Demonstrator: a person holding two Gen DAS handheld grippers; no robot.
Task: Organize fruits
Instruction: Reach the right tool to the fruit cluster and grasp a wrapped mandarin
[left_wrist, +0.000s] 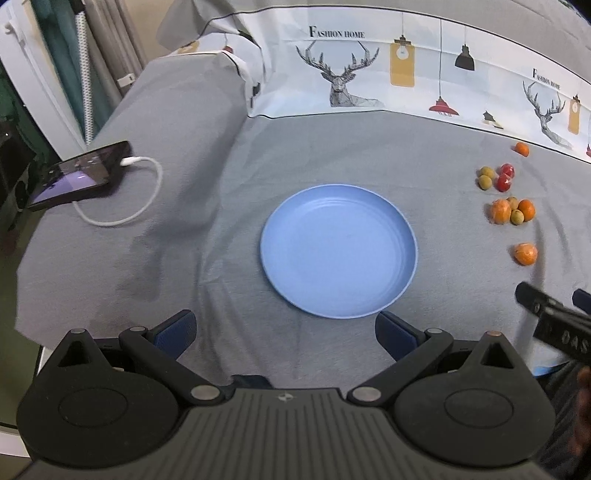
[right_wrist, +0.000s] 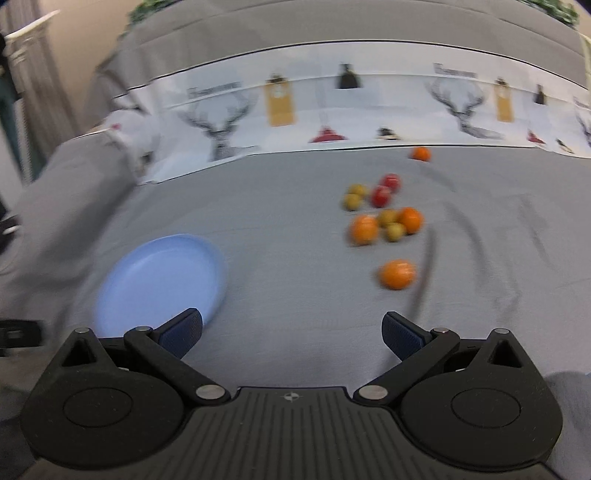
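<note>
A: Left wrist view, any text? 
B: "FASHION HOME" (left_wrist: 337, 32) printed on a white deer-and-lamp cloth band (left_wrist: 369, 74); part-word on the right gripper's (right_wrist: 291, 332) body, unreadable.
A: Surface?
B: Grey sheet (left_wrist: 221, 166), soft, maybe a bed. Phone (left_wrist: 81, 175) charging far left, curtains behind.
A: Fruit?
B: Oranges (left_wrist: 525, 254), green (left_wrist: 485, 182) and red fruits (left_wrist: 503, 182) loose on the sheet, right of the blue plate (left_wrist: 339, 251).
A: Grippers?
B: Left gripper (left_wrist: 286, 328) wide, nothing held. Right one wide too, blurry.
</note>
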